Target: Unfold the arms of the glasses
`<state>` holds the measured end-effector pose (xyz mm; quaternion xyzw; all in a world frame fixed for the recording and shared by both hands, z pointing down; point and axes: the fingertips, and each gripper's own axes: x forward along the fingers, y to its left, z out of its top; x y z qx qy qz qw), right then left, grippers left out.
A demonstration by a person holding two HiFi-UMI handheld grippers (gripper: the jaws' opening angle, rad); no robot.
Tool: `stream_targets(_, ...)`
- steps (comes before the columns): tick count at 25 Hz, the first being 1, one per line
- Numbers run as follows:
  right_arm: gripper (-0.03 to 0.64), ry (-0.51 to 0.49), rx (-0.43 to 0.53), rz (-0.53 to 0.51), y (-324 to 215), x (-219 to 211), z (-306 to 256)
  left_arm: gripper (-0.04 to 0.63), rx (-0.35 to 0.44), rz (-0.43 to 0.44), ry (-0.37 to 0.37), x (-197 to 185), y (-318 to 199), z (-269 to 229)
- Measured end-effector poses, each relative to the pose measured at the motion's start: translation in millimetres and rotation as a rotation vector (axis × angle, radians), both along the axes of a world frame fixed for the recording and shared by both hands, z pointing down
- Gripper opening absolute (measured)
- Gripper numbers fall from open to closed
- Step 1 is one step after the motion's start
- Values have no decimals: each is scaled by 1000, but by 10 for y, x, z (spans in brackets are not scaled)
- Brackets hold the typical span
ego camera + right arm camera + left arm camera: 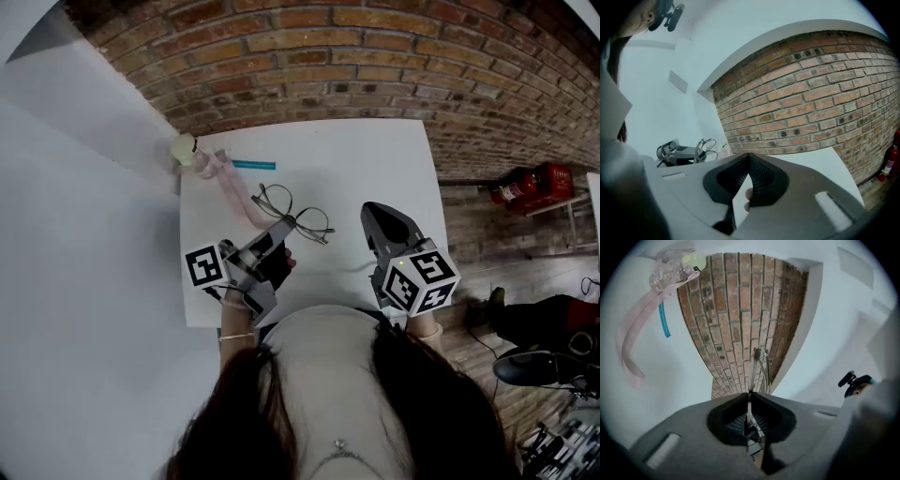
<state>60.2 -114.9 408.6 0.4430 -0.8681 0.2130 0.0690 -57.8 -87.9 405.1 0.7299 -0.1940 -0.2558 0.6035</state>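
Fig.: left gripper (284,228) pinching glasses (298,214) by thin wire | right gripper (373,212), right of glasses, jaws together, empty | risk: your hard tug may bend or slip the frame.

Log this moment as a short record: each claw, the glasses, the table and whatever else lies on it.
left claw: shut on the thin metal frame of the glasses
right claw: shut, nothing between its jaws, held apart from the glasses
glasses: wire-rimmed, at the left claw's tip, over the table
glasses arms: cannot tell whether folded or unfolded
table: white, set against a brick wall
other items: blue stick and pink strap near the table's far left corner
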Motion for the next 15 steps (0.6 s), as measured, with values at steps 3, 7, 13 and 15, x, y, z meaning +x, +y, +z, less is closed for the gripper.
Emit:
stream_targets(3,3,1,3,-6,11,-13,-12,21,3,-2,6,-2,-1,-15)
stream_targets(7,5,8,24,-11,22,-25,-53,21,3,-2,10,2,-8,-29)
stream_targets(13,4,-14,67,-49,70,-74,-126,21,-3,-2,15,-5,-11,-16)
stream_targets(15,3,-24,79,-68,86,-95,-159,21,-3,-1,20,-6,-15,-23)
